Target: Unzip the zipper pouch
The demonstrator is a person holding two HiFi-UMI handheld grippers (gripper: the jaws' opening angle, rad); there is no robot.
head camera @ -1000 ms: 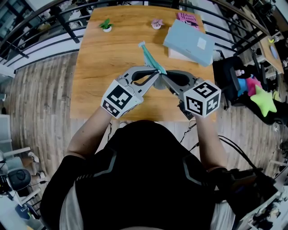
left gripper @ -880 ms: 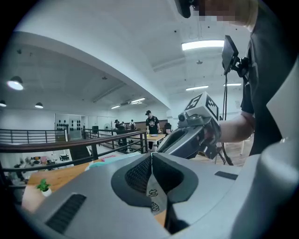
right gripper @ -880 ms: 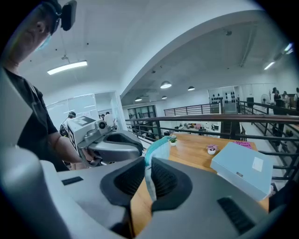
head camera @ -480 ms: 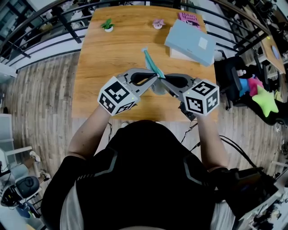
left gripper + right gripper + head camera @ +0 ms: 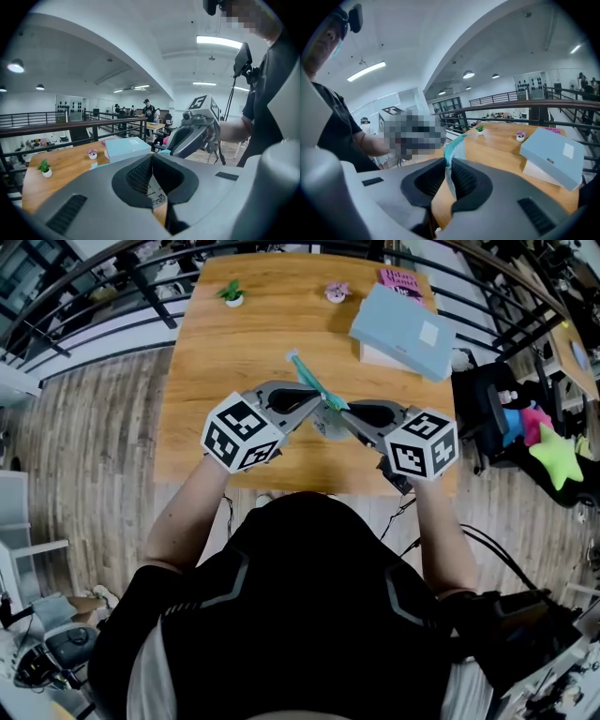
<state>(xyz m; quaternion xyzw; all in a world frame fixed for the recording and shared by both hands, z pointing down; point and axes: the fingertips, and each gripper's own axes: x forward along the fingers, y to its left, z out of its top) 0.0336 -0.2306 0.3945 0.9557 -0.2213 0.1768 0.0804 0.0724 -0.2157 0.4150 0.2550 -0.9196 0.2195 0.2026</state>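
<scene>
Railings and plank flooring ring the mezzanine where the wooden tabletop (image 5: 192, 390) stands, a small potted plant (image 5: 232, 293) at its far left corner. Moving right, my left claw (image 5: 317, 401) is clamped tight on the thin printed film of the zipper pouch (image 5: 311, 382), which is held over the tabletop's near half between both claws. My right claw (image 5: 341, 414) pinches the pouch's teal edge, its jaws all but together on it. Over the past second both claws have sunk a little toward the wood and the left has rolled, carrying the pouch down with them. The teal strip looks no more parted than before, so I judge the unzipping not yet begun; whether either claw has the slider I cannot tell. Farther right lie a pale blue box (image 5: 403, 329) and a pink book (image 5: 401, 279).
</scene>
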